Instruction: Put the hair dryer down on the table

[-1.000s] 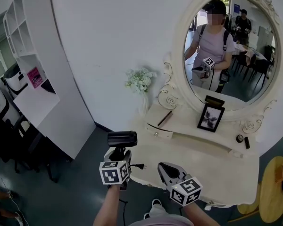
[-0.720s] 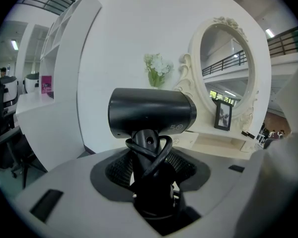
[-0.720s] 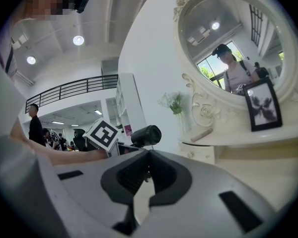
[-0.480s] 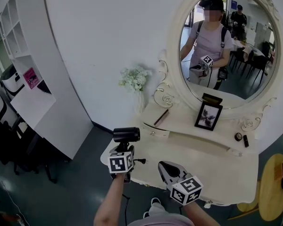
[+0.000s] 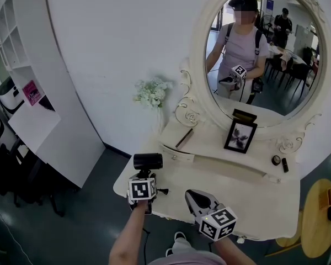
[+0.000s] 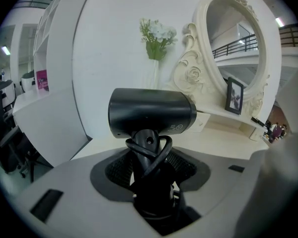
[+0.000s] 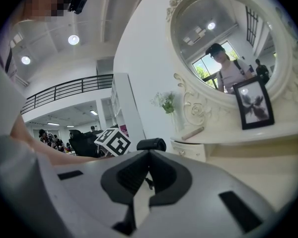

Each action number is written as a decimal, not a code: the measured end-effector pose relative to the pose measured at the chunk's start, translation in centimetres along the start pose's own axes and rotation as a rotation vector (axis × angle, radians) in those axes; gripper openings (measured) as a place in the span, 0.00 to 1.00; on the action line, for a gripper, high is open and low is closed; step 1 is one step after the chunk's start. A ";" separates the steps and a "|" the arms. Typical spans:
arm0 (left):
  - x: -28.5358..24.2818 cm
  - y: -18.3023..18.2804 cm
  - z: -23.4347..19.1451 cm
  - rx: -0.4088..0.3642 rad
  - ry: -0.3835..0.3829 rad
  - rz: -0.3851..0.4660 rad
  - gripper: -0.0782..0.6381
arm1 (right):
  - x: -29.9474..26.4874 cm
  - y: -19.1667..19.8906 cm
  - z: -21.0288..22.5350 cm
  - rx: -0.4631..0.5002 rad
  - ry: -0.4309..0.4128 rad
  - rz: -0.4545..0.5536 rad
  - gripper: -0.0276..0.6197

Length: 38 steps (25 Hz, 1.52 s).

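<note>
Jaws of my left gripper (image 6: 149, 170) are clamped quite wide on the cord-wrapped handle of the hair dryer (image 6: 151, 114). It stands upright with its black barrel on top, low and left of centre in the head view, at the left front corner of the table (image 5: 237, 184). To do this well, I think I should lower it slowly, well in from the edge, lay it on its side so it cannot tip, and only then open. My right gripper (image 5: 194, 196), at lower centre, has its jaws together on nothing.
</note>
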<state>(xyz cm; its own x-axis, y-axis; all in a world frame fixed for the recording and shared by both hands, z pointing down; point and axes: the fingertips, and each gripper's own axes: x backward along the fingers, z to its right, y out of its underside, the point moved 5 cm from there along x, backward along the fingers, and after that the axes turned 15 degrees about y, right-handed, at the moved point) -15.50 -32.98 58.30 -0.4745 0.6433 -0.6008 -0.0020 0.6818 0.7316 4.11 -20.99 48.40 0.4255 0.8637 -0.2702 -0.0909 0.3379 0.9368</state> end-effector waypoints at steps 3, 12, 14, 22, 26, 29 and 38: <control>-0.6 0.0 -0.2 0.013 -0.009 -0.027 0.39 | -0.2 0.1 0.1 -0.003 0.001 -0.005 0.05; -1.9 0.2 -1.1 0.070 -0.018 -0.097 0.39 | -0.8 0.3 0.1 -0.008 0.003 -0.016 0.05; -2.0 0.3 -1.2 0.072 -0.014 -0.106 0.39 | -0.8 0.3 0.1 -0.009 0.004 -0.015 0.05; -2.5 0.4 -1.4 0.086 -0.018 -0.147 0.39 | -0.9 0.5 0.1 -0.007 0.008 -0.022 0.05; -2.9 0.8 -1.7 0.109 -0.013 -0.168 0.39 | -0.9 0.6 -0.2 -0.006 0.003 -0.024 0.05; -3.0 0.9 -1.8 0.120 -0.014 -0.180 0.39 | -0.8 0.7 -0.4 -0.005 -0.002 -0.026 0.05; -3.4 0.6 -1.7 0.088 -0.023 -0.220 0.39 | -0.5 0.9 -0.7 -0.017 -0.009 -0.030 0.05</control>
<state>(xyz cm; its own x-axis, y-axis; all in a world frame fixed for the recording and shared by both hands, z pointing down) -15.37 -35.35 61.26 -0.4507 0.4834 -0.7504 -0.0255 0.8333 0.5522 3.21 -20.91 49.24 0.4360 0.8500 -0.2958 -0.0932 0.3695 0.9245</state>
